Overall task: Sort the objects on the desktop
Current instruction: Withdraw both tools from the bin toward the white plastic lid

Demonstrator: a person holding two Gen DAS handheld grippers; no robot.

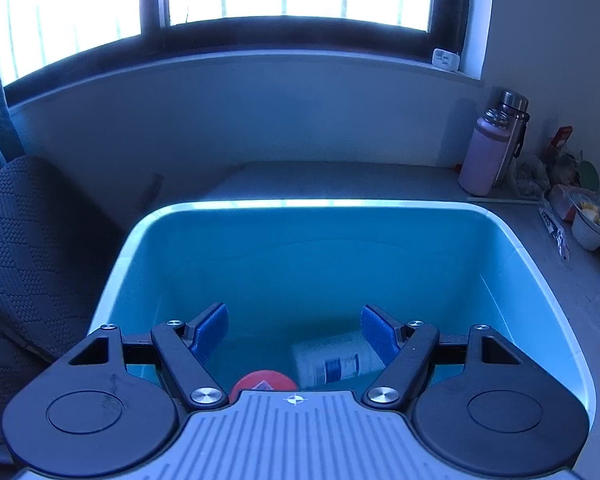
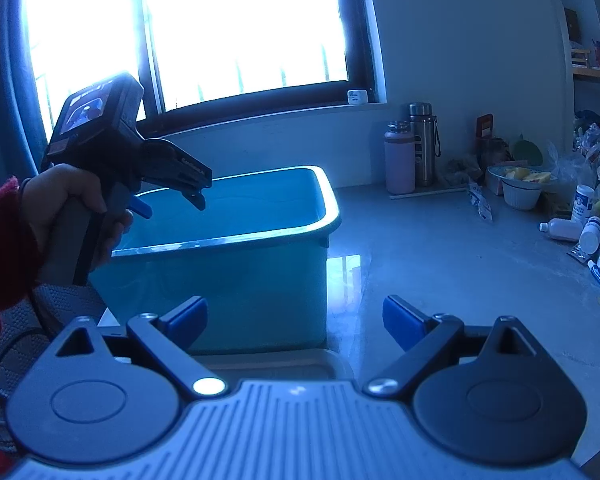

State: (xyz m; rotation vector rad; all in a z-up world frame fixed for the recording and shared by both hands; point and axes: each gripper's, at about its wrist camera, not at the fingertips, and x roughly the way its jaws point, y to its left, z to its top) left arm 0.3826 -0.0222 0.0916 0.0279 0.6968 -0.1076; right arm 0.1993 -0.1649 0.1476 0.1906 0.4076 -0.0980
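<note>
Your left tongs (image 1: pixel 294 330) sat nearest the lens, their blue pads spread wide with nothing pinched between them, hanging above the open mouth of the teal plastic bin (image 1: pixel 340 204). Down on the bin floor, below and between the pads, lay a white bottle (image 1: pixel 332 360) on its side with a blue-printed label, and just beside it a red round lid (image 1: pixel 262 384), partly hidden behind the tongs' body. Neither pad touched the bottle.

Your right tongs (image 2: pixel 296 320) were also parted wide and empty, held low in front of the bin's near wall (image 2: pixel 228 288), over a pale tray edge (image 2: pixel 284 360). From that side you could see your left hand (image 2: pixel 60 204), in a red sleeve (image 2: pixel 0 248), gripping the handle of the left tool above the bin.

The bin stood on the grey desk (image 2: pixel 440 264). Farther back against the wall stood a pink flask (image 2: pixel 399 156) and, just beside it, a steel flask (image 2: pixel 423 144). To the right lay a white bowl of cut fruit (image 2: pixel 522 186) and a clutter of small white bottles (image 2: pixel 560 229) still on the desk, well apart from the bin. A bright window (image 2: pixel 240 28) filled the background.
</note>
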